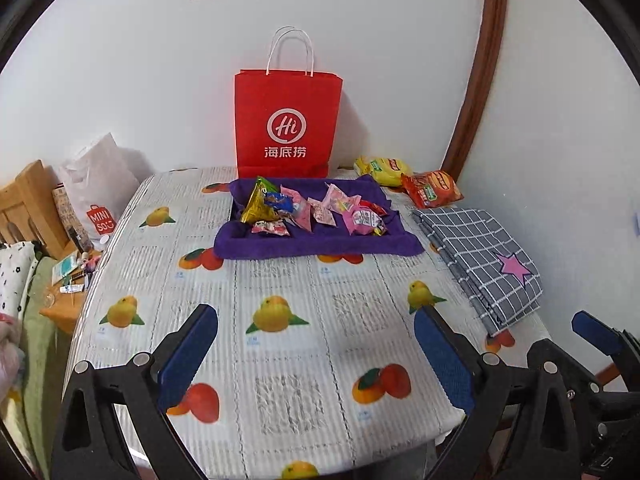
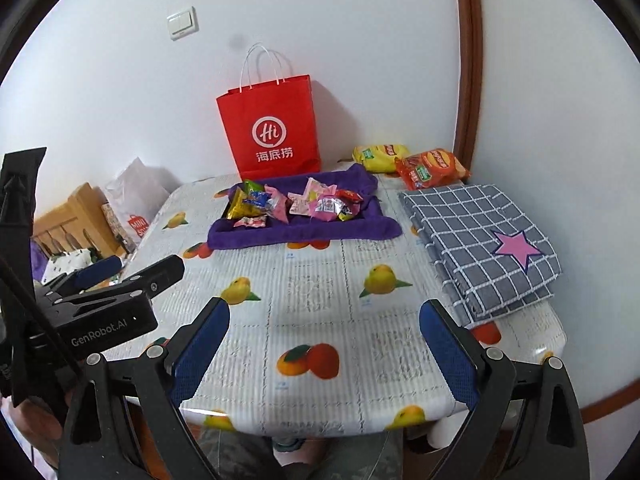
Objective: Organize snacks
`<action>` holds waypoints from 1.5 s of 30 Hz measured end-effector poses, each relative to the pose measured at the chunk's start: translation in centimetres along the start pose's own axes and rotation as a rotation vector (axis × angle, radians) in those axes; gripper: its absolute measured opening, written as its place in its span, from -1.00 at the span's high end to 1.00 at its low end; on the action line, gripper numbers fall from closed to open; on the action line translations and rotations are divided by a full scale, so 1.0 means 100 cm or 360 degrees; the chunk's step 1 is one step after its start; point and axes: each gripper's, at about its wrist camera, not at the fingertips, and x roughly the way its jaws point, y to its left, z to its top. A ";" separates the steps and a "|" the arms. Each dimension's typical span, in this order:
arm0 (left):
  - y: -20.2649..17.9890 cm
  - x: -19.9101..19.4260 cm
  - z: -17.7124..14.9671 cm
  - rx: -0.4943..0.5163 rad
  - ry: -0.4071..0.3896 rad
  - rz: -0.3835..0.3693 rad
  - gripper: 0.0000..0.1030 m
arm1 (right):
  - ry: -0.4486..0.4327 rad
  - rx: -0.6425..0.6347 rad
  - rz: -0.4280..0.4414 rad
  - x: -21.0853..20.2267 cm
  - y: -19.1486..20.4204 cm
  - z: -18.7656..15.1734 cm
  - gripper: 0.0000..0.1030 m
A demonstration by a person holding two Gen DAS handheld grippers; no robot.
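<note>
Both grippers, left gripper (image 1: pixel 316 344) and right gripper (image 2: pixel 324 344), hang with jaws spread wide and empty over the fruit-print table (image 2: pixel 320 312). Farther back, wrapped snacks (image 1: pixel 312 210) lie piled on a purple towel (image 1: pixel 316 242) before a red paper bag (image 1: pixel 286 120).

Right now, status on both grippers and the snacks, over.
Left gripper open, empty; right gripper open, empty. Wrapped snacks piled on purple towel before red paper bag; two chip bags apart. Nothing in the way.
</note>
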 end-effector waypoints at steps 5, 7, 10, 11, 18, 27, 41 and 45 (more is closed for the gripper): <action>-0.007 -0.009 -0.007 0.0024 -0.0013 0.0011 -0.93 | -0.0022 -0.0012 -0.0013 -0.011 0.002 -0.009 -0.84; -0.008 -0.012 -0.010 0.0022 -0.0013 0.0006 -0.93 | -0.0029 -0.0025 -0.0021 -0.013 0.002 -0.010 -0.84; -0.009 -0.016 -0.014 0.0019 -0.0019 0.0011 -0.93 | -0.0045 -0.0035 -0.0046 -0.016 0.004 -0.012 -0.84; -0.009 -0.016 -0.014 0.0023 -0.0019 0.0014 -0.93 | -0.0051 -0.0035 -0.0052 -0.017 0.004 -0.013 -0.84; -0.011 -0.020 -0.016 0.0041 -0.0026 0.0027 -0.93 | -0.0067 -0.0009 -0.0046 -0.021 0.000 -0.017 -0.84; -0.013 -0.021 -0.019 0.0047 -0.0020 0.0012 -0.93 | -0.0069 0.0004 -0.0047 -0.023 -0.002 -0.018 -0.84; -0.016 -0.023 -0.020 0.0049 -0.0021 0.0002 -0.93 | -0.0073 0.0007 -0.0044 -0.025 -0.004 -0.020 -0.84; -0.016 -0.024 -0.019 0.0050 -0.0021 0.0002 -0.93 | -0.0076 0.0005 -0.0042 -0.025 -0.004 -0.019 -0.84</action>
